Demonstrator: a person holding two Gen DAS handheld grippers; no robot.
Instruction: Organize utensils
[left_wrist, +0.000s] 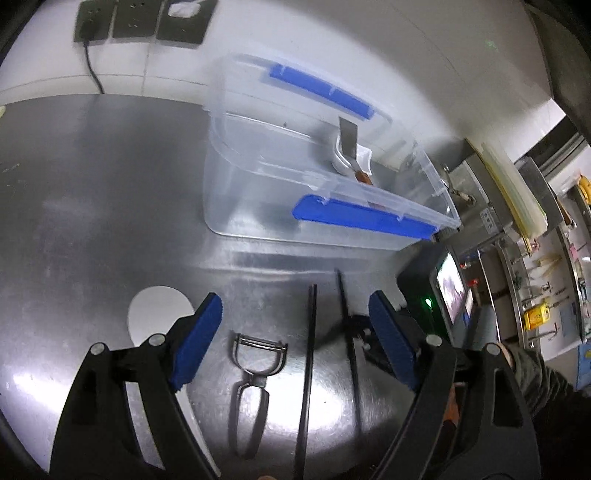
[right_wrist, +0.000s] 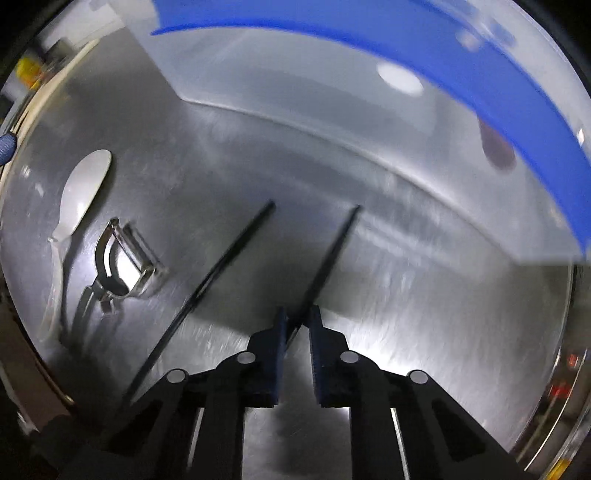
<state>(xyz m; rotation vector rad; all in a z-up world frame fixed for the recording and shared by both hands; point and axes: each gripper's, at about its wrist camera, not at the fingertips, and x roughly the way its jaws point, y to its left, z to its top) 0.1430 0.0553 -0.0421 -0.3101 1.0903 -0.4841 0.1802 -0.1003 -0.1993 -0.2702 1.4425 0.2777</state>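
A clear plastic bin with blue latches stands on the steel counter and holds a metal spatula. My left gripper is open above a metal peeler, with two black chopsticks beside it. One chopstick lies flat. My right gripper is shut on the other chopstick, which points at the bin. The right wrist view also shows the loose chopstick, the peeler and a white spoon at left.
The white spoon's bowl shows behind my left finger. A dark device with a lit screen sits at the counter's right. Wall sockets with a cable are at the back left. Racks with tools are at far right.
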